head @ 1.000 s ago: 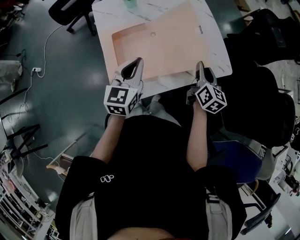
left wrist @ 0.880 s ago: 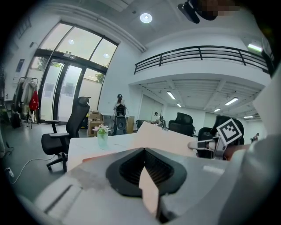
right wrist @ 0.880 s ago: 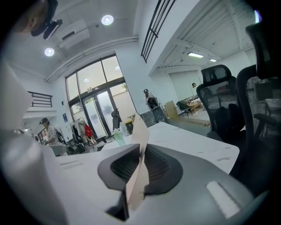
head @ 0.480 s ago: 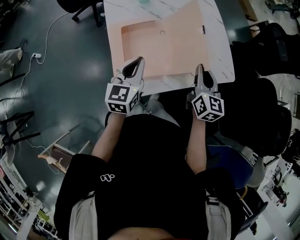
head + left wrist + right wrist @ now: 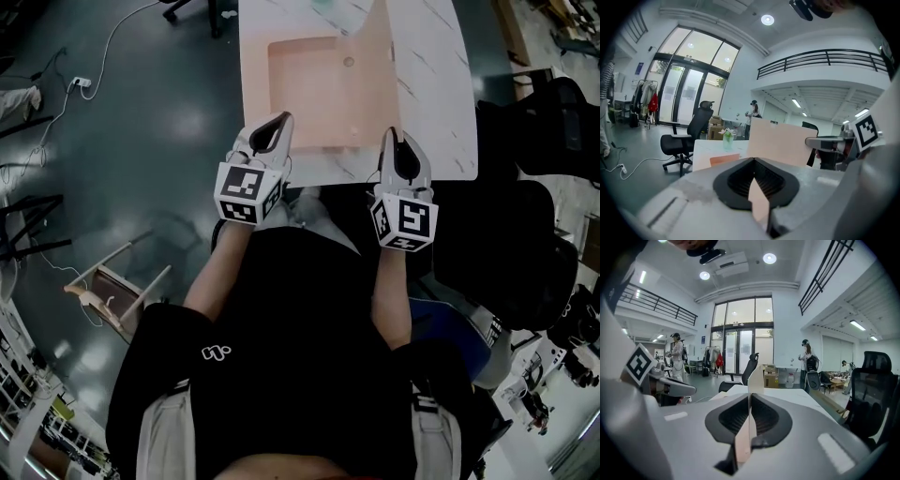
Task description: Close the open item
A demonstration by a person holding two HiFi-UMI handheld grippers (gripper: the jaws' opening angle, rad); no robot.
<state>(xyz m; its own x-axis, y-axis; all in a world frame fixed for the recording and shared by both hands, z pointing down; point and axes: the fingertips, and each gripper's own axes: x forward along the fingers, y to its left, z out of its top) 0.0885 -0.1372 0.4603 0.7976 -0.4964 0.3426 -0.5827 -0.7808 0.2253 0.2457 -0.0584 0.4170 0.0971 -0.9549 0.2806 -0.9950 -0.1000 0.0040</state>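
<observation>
Peach folder (image 5: 314, 89) clamped on both sides: left gripper (image 5: 275, 122) pinches its near edge, right gripper (image 5: 395, 134) pinches the raised flap (image 5: 377, 66) ahead.

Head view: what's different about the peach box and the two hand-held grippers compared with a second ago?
The right hand-held gripper closed on the near edge of the lid and swung it up and leftward, from spread open to the right to standing nearly upright. The left hand-held gripper stayed clamped on the near corner of the base, which kept its place on the table.
</observation>
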